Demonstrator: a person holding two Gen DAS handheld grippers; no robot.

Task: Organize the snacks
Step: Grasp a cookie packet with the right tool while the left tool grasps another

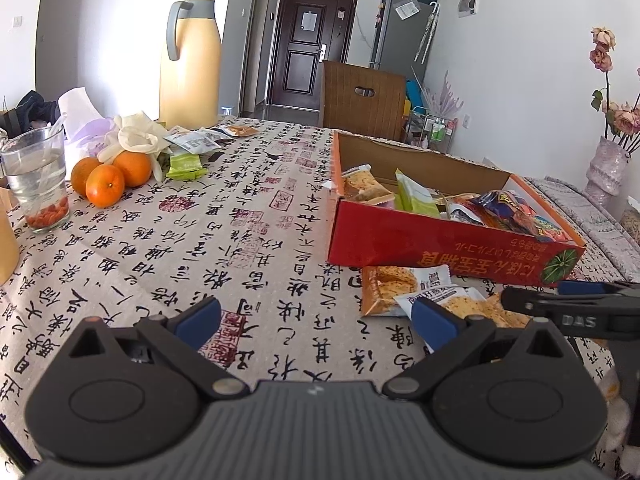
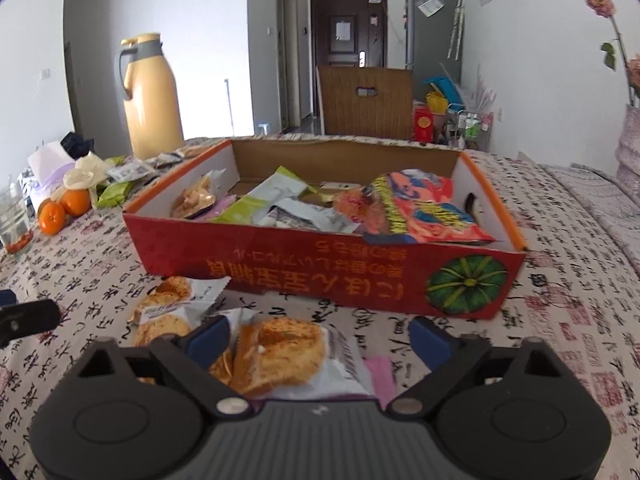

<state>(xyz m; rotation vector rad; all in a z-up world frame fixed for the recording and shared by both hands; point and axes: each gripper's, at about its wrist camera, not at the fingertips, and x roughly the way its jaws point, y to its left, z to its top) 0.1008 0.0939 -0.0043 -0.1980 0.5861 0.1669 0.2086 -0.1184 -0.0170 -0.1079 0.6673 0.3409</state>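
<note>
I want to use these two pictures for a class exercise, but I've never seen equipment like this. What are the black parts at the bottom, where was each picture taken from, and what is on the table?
No robot here: a person holds a hand tool with two jaws in each hand, and a small camera on each tool looks forward along them. The black shapes with blue tips are those tools.

One picture comes from the left gripper. Its jaws stand open over bare tablecloth, holding nothing. The other comes from the right gripper. Its jaws are open around a cracker packet, which lies on the cloth, not yet gripped.

Also on the table: a red box partly filled with snacks, more cracker packets before it, oranges, a glass, a flask and further packets beside it.
</note>
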